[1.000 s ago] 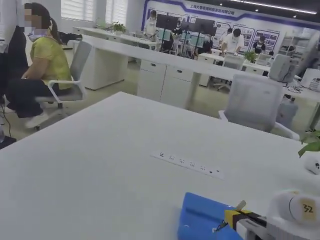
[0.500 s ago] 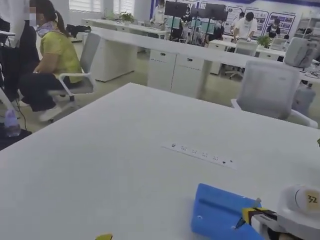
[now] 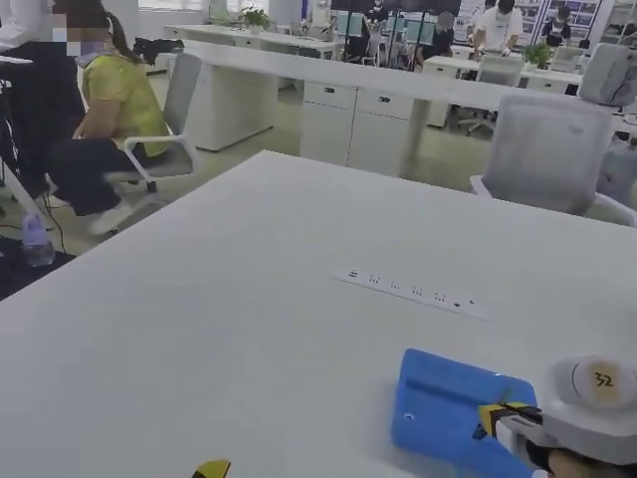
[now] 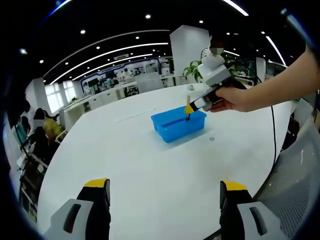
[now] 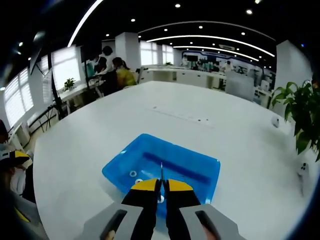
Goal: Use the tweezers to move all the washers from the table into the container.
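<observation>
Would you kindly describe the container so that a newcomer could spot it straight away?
On the white table, start at the strip of sockets and come toward the near edge. The container sits there under the right claw: a shallow rectangular tub, the one bright blue thing.

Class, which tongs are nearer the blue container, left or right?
Right. The right tongs hang directly over the blue container, tweezers pointing into it; the left tongs sit well back, bare table between.
</observation>
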The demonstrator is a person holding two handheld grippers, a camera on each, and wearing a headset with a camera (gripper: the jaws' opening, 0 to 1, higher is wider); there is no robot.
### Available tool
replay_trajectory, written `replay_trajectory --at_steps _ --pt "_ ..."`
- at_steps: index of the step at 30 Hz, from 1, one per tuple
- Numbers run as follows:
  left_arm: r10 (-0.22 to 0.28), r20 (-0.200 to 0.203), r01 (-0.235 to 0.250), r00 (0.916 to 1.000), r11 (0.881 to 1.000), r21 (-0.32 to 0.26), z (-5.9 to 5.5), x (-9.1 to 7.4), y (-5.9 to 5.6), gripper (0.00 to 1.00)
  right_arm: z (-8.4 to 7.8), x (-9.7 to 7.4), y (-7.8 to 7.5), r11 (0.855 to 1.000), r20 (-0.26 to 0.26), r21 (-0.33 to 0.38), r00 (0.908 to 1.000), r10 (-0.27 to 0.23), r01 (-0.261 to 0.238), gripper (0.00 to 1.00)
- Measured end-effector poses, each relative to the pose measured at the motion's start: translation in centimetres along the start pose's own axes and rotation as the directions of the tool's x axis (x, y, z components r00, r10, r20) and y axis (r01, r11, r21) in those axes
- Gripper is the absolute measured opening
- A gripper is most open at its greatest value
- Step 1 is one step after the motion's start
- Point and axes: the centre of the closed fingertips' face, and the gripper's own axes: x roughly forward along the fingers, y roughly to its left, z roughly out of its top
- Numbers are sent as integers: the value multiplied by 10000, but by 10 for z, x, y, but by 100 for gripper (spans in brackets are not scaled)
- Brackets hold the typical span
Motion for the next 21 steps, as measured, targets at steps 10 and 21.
replay_trajectory --at_steps 10,21 --pt "-43 -110 44 9999 9999 122 -2 0 -2 92 -1 -1 0 9999 -32 -127 10000 93 -93 2" --pt "31 90 -32 10000 10000 82 2 -2 0 92 39 -48 1 9996 1459 242 9893 102 -139 2"
